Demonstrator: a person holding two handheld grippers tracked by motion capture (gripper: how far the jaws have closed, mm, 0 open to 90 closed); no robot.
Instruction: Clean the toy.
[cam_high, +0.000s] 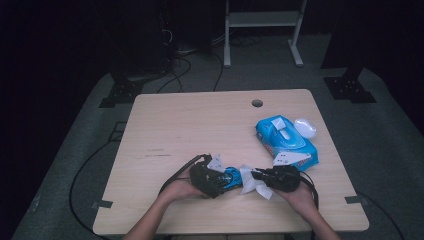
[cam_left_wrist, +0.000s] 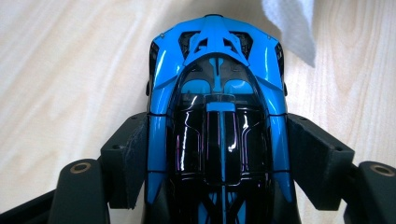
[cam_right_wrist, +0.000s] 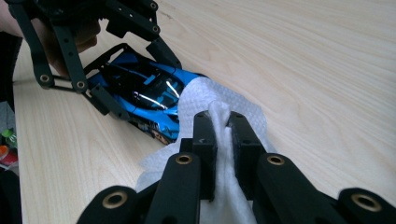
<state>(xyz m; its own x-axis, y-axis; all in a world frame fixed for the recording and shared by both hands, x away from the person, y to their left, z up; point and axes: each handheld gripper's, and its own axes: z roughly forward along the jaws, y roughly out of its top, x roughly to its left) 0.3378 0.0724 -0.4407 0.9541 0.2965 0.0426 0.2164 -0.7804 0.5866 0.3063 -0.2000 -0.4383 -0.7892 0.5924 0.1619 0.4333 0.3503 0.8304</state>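
Gripping the blue toy car (cam_high: 230, 178) by its flanks, the left gripper (cam_high: 220, 181) sat in the lower centre of the high view, a pad (cam_left_wrist: 127, 158) pressed against each side of the body in its own view. Right gripper (cam_high: 256, 176) was pinched tight on a white wipe (cam_high: 251, 183), fabric bunched between its pads (cam_right_wrist: 205, 140) in the right gripper view. Wipe touched the car's nose end, lower middle of frame. Car rested on the wooden table (cam_high: 190, 125). Blue wipes pack (cam_high: 286, 141) lay right of centre, flap (cam_high: 305, 127) open, well apart from the car.
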